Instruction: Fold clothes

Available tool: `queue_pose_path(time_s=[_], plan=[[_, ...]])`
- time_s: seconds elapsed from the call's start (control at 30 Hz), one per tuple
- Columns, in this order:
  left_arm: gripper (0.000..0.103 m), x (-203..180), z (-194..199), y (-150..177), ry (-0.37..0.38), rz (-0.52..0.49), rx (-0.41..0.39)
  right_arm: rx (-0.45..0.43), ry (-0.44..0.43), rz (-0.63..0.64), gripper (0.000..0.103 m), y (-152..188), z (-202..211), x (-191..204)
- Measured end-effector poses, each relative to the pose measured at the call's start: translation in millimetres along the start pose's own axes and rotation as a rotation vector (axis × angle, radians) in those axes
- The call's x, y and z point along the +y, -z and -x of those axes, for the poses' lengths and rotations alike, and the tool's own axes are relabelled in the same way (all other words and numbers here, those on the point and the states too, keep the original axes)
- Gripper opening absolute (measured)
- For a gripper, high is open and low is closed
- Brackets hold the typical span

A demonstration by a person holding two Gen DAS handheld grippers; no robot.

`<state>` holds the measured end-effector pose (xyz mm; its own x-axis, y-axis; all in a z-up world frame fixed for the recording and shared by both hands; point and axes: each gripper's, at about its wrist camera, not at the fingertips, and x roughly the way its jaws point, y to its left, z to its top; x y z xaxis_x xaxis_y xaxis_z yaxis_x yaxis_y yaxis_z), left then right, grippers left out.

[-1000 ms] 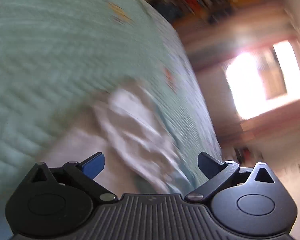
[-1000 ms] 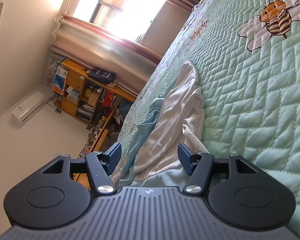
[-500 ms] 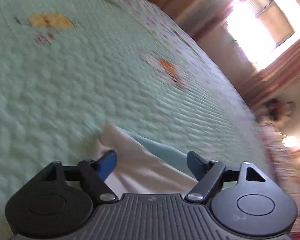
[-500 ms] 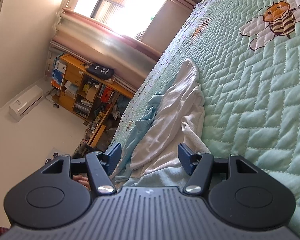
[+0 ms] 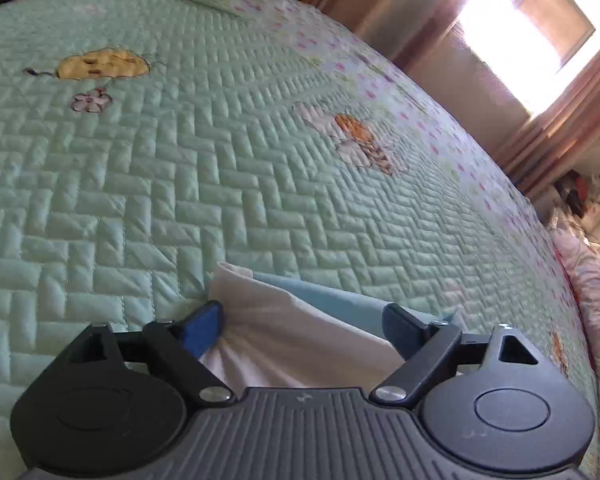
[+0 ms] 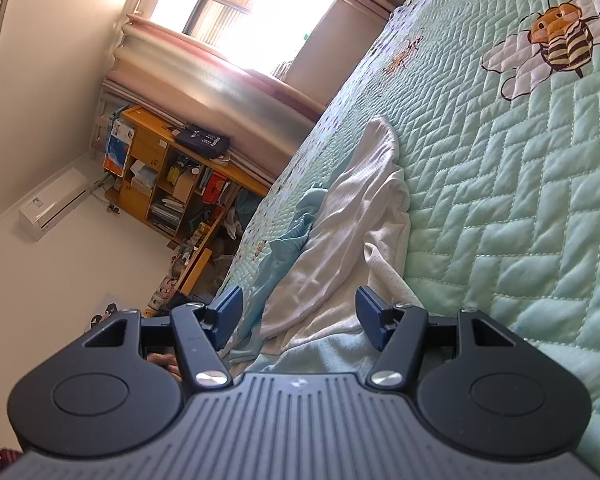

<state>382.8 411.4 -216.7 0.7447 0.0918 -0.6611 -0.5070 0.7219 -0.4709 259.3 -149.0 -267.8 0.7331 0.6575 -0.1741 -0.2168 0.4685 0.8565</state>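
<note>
A white garment (image 6: pixel 352 224) lies crumpled in a long ridge on the green quilted bed (image 6: pixel 520 208), with a light blue garment (image 6: pixel 288 248) bunched along its left side. My right gripper (image 6: pixel 298 312) is open, its blue pads straddling the near end of the white cloth. In the left wrist view a corner of the white garment (image 5: pixel 284 328) lies over the light blue garment (image 5: pixel 340 300). My left gripper (image 5: pixel 300 326) is open and low over that corner, pads on either side of the cloth.
The quilt (image 5: pixel 180 168) carries bee (image 6: pixel 560 40) and flower patches. A wooden shelf (image 6: pixel 168 176) full of books stands past the bed's edge, under a bright window (image 6: pixel 252 4). An air conditioner (image 6: pixel 54 204) hangs on the wall. A floral pillow (image 5: pixel 592 280) lies at the right.
My left gripper swung from a blurred view of the crumpled cloth to a steady, low position over its corner. The right gripper barely moved.
</note>
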Motion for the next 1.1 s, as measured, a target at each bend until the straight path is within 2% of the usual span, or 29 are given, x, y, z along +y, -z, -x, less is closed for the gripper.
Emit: queue_pose_path(time_s=[0.17, 0.27, 0.33, 0.53, 0.6, 0.67, 0.87, 0.93, 1.03, 1.07, 1.1], plan=[[0.089, -71, 25, 42, 0.219, -0.171, 0.093, 0.002, 0.003, 0.007, 0.064, 0, -1, -1], [0.092, -113, 39, 67, 0.353, -0.263, 0.151, 0.003, 0.004, 0.011, 0.064, 0, -1, 0], [0.094, -135, 31, 83, 0.457, -0.217, 0.216, 0.004, 0.002, 0.010, 0.064, 0, -1, 0], [0.095, -180, -2, 133, 0.525, -0.217, 0.351, 0.008, -0.005, 0.002, 0.064, -1, -2, -1], [0.095, -188, -9, 153, 0.489, -0.270, 0.427, 0.009, -0.008, 0.000, 0.064, -1, -2, -2], [0.095, -189, -5, 159, 0.472, -0.331, 0.398, 0.010, -0.010, -0.003, 0.064, -1, -2, -2], [0.095, -172, 13, 137, 0.424, -0.241, 0.303, 0.015, -0.003, 0.006, 0.064, -2, -2, -4], [0.098, -180, 21, 131, 0.456, -0.248, 0.276, 0.015, -0.004, 0.005, 0.064, -3, -2, -4], [0.102, -183, 18, 139, 0.523, -0.263, 0.324, 0.019, -0.004, 0.007, 0.064, -4, -3, -3], [0.102, -184, 8, 145, 0.501, -0.285, 0.371, 0.020, -0.004, 0.008, 0.064, -4, -3, -3], [0.097, -182, -1, 152, 0.457, -0.304, 0.400, 0.021, -0.004, 0.008, 0.064, -4, -3, -3]])
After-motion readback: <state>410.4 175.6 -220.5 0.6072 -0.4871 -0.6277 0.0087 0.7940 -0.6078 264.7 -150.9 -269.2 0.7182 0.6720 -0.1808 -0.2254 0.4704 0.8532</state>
